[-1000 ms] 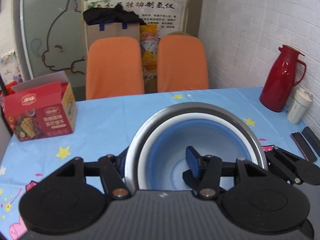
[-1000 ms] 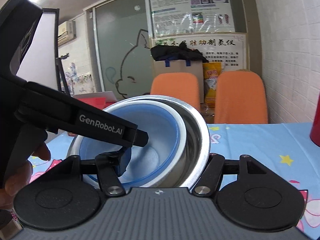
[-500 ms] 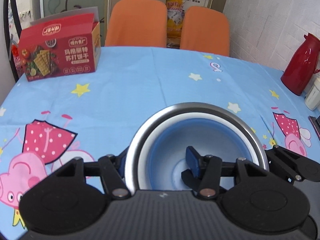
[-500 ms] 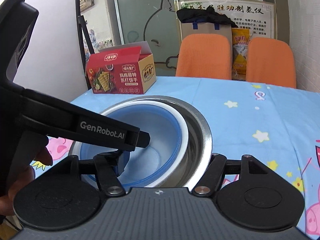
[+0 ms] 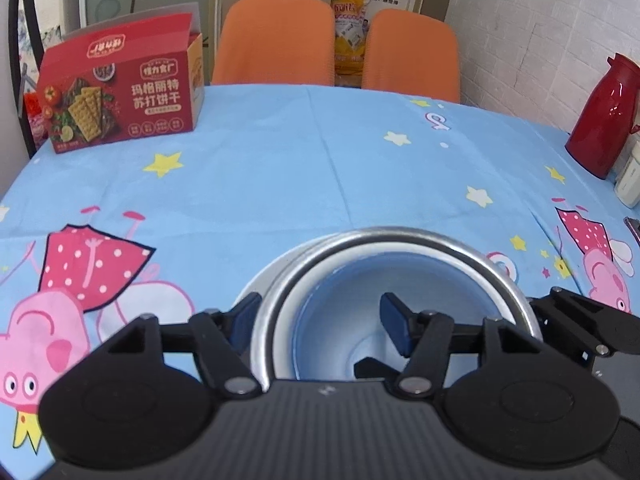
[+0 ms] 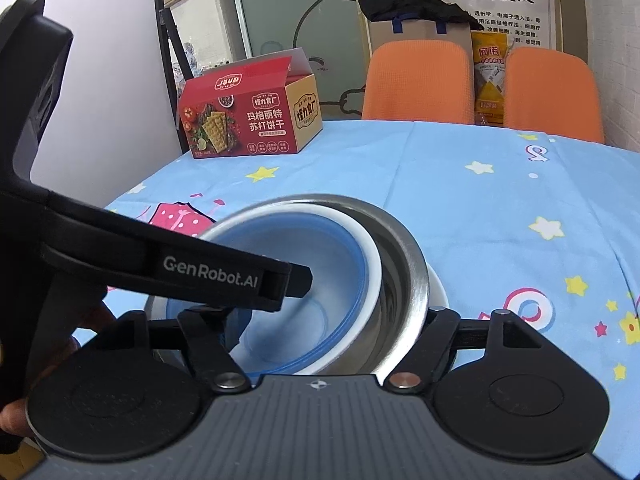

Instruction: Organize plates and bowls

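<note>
A steel bowl with a blue and white bowl nested inside sits low over a white plate on the blue tablecloth. My left gripper spans the left wall of the stacked bowls, its jaws wider than before and off the rim. My right gripper is shut across the right wall of the stack; the steel bowl, the blue bowl and the plate's edge show there. The left gripper's body crosses the right wrist view.
A red cracker box stands at the far left of the table. A red thermos and a white cup stand at the right edge. Two orange chairs are behind the table.
The stacked bowls came down from mid-air to the white plate on the table. My left gripper's jaws have spread apart, off the bowl wall. The right gripper still holds the stack.
</note>
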Motion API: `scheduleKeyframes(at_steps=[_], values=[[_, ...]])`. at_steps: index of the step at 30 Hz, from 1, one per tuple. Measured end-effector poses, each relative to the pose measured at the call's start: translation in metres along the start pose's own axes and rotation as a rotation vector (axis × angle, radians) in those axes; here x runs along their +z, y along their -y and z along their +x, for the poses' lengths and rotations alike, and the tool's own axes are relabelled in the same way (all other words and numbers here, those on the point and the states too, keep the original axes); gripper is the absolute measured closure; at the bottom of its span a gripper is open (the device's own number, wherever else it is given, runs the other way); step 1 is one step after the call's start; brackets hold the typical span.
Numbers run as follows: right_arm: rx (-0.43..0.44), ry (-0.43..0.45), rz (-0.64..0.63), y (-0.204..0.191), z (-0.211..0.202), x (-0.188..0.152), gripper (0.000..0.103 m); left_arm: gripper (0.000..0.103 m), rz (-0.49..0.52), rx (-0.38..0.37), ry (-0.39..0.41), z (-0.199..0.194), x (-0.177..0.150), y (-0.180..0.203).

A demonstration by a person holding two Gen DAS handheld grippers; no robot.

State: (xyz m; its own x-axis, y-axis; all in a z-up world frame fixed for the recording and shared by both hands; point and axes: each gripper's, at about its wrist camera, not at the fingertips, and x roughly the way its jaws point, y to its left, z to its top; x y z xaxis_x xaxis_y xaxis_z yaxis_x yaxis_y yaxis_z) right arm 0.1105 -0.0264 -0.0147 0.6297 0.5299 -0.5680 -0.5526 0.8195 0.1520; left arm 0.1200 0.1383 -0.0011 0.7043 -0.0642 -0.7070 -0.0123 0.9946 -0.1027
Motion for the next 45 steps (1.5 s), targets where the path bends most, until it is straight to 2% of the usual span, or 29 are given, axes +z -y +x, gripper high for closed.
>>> scheduleKeyframes(at_steps=[4, 8, 12, 16, 22, 29, 35, 38, 45], values=[[-0.001, 0.022, 0.017, 0.000, -0.009, 0.001, 0.000, 0.038, -0.042, 0.019, 0.091, -0.020, 0.005, -0.007], [-0.058, 0.130, 0.032, 0.007, -0.034, 0.007, 0.000, 0.036, -0.082, 0.031, 0.178, -0.045, 0.011, -0.006], [-0.111, 0.233, 0.067, 0.019, -0.062, 0.009, 0.000, 0.031, -0.095, 0.052, 0.219, -0.064, 0.002, 0.009], [-0.180, 0.249, 0.078, 0.030, -0.079, -0.002, 0.000, 0.031, -0.093, 0.064, 0.213, -0.077, -0.023, 0.031], [-0.215, 0.229, 0.122, 0.043, -0.103, -0.031, 0.000, 0.031, -0.053, 0.073, 0.176, -0.091, -0.074, 0.061], [-0.222, 0.233, 0.131, 0.039, -0.133, -0.074, 0.000, 0.031, -0.035, 0.070, 0.130, -0.096, -0.124, 0.078], [-0.232, 0.202, 0.141, 0.037, -0.140, -0.099, 0.000, 0.031, -0.006, 0.091, 0.119, -0.098, -0.148, 0.085], [-0.250, 0.157, 0.144, 0.037, -0.138, -0.105, 0.000, 0.031, 0.002, 0.087, 0.123, -0.099, -0.154, 0.087], [-0.244, 0.138, 0.150, 0.035, -0.145, -0.128, 0.000, 0.031, 0.016, 0.083, 0.119, -0.100, -0.173, 0.093]])
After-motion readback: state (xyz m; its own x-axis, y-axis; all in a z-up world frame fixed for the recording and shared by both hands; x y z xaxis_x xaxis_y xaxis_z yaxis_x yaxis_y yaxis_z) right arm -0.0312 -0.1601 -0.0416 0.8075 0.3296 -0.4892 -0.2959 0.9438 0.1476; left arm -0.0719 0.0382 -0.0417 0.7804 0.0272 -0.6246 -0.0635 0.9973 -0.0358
